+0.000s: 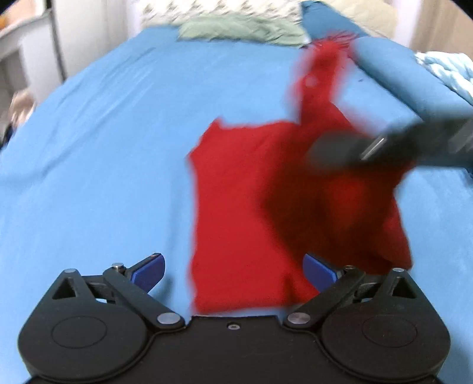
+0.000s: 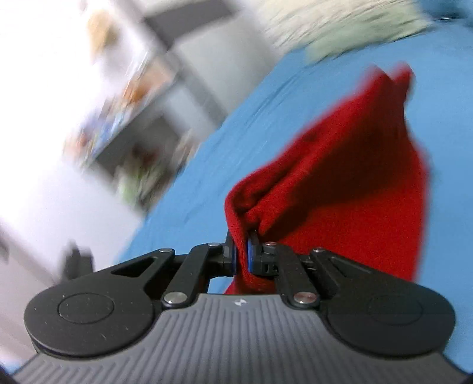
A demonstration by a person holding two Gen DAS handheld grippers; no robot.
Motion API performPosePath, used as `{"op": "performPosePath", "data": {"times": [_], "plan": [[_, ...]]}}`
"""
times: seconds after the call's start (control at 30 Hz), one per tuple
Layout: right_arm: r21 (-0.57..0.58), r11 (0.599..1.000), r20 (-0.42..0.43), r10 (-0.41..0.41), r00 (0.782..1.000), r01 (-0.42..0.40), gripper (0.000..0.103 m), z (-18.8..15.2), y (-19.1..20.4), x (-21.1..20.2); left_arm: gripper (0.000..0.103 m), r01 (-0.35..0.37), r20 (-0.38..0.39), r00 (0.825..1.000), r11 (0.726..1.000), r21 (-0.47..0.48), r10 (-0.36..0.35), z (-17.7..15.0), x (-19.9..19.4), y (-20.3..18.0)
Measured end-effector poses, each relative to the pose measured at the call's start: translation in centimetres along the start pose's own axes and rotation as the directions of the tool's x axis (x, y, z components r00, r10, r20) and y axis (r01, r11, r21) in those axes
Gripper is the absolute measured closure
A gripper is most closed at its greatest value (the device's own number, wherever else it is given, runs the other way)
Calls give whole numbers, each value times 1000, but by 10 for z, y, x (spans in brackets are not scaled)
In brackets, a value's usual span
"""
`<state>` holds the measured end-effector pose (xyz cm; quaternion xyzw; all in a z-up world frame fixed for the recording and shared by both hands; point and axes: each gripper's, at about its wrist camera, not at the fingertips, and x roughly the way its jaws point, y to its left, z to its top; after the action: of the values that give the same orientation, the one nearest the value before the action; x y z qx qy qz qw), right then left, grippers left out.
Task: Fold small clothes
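A small red garment (image 1: 245,189) lies on the blue bed sheet (image 1: 103,147), its left part flat and its right part lifted. My left gripper (image 1: 235,270) is open and empty, hovering over the garment's near edge with its blue pads wide apart. My right gripper (image 2: 242,254) is shut on a bunched fold of the red garment (image 2: 340,183) and holds it raised off the sheet. In the left wrist view the right gripper (image 1: 384,144) shows as a dark blur above the garment's right side. Both views are motion-blurred.
A green cloth (image 1: 236,29) and a pale patterned pillow (image 1: 221,9) lie at the bed's far end. A dark blue pillow (image 1: 393,73) and light blue bedding (image 1: 449,71) sit at the right. Blurred shelves (image 2: 124,103) stand beyond the bed's left side.
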<state>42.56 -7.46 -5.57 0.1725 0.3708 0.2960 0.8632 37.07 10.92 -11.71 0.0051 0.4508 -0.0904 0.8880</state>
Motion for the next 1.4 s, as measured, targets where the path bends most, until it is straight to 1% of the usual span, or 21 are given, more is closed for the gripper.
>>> {"op": "performPosePath", "data": {"times": [0.07,0.13,0.17,0.23,0.3,0.33,0.37,0.43,0.5,0.53,0.6,0.67,0.77,0.93,1.1,1.17,1.27,1.3,1.33,1.37,1.4], "plan": [[-57,998,-132,-33,991,26,81,-19,15,52,2,-10,-23,1000,1000,-22,10,-17,3,16],[-97,991,-215,-110,970,91,81,-40,19,92,2,-5,-39,999,999,-44,3,-30,7,27],[-105,989,-227,-126,966,105,81,-46,20,102,2,1,-42,999,999,-54,-3,-34,8,30],[-101,989,-218,-131,967,111,78,-53,20,107,2,11,-34,999,998,-70,-14,-37,9,33],[-81,992,-210,-107,972,92,63,-49,20,101,2,31,-16,999,996,-79,-33,-37,6,31],[-73,995,-209,-76,975,62,41,-46,20,94,2,44,-10,999,996,-81,-45,-37,5,29],[-77,996,-178,-60,982,47,22,-44,21,82,2,56,-2,998,995,-80,-56,-34,2,28],[-100,993,-69,-73,995,66,14,-38,23,52,2,71,16,997,995,-73,-70,-34,-3,24],[-92,989,54,-111,992,116,9,-34,20,13,2,76,36,997,995,-68,-73,-35,-9,21],[-86,982,107,-157,982,166,7,-37,15,-5,2,75,46,996,995,-67,-72,-34,-9,17],[-107,952,171,-265,949,286,7,-54,7,-31,2,66,60,996,995,-75,-61,-32,-7,13],[-160,903,194,-367,910,398,7,-81,0,-45,2,56,67,996,994,-96,-50,-30,-3,13],[-205,848,185,-457,870,489,7,-127,-13,-51,2,56,74,996,991,-122,-47,-27,-1,12],[-184,829,149,-507,849,527,9,-163,-24,-42,2,34,67,997,993,-116,-27,-24,-1,12],[-120,834,151,-521,840,539,10,-162,-33,-23,2,29,80,997,989,-143,-18,-21,3,14],[-84,831,175,-531,829,550,11,-156,-34,-19,2,26,102,995,986,-162,-9,-19,4,17],[-32,831,228,-535,814,555,11,-150,-36,-22,2,-4,100,995,985,-174,22,-11,15,19],[-30,828,224,-541,811,560,11,-148,-38,-21,3,-23,86,996,986,-165,38,-8,20,19],[-47,819,208,-552,808,572,13,-144,-40,-18,9,-51,69,996,987,-149,62,-7,24,21],[-80,799,200,-573,795,596,18,-143,-40,-18,12,-65,65,995,989,-136,74,-8,26,25],[-117,775,198,-595,779,622,18,-140,-41,-20,14,-57,71,995,990,-133,67,-10,26,31]]}}
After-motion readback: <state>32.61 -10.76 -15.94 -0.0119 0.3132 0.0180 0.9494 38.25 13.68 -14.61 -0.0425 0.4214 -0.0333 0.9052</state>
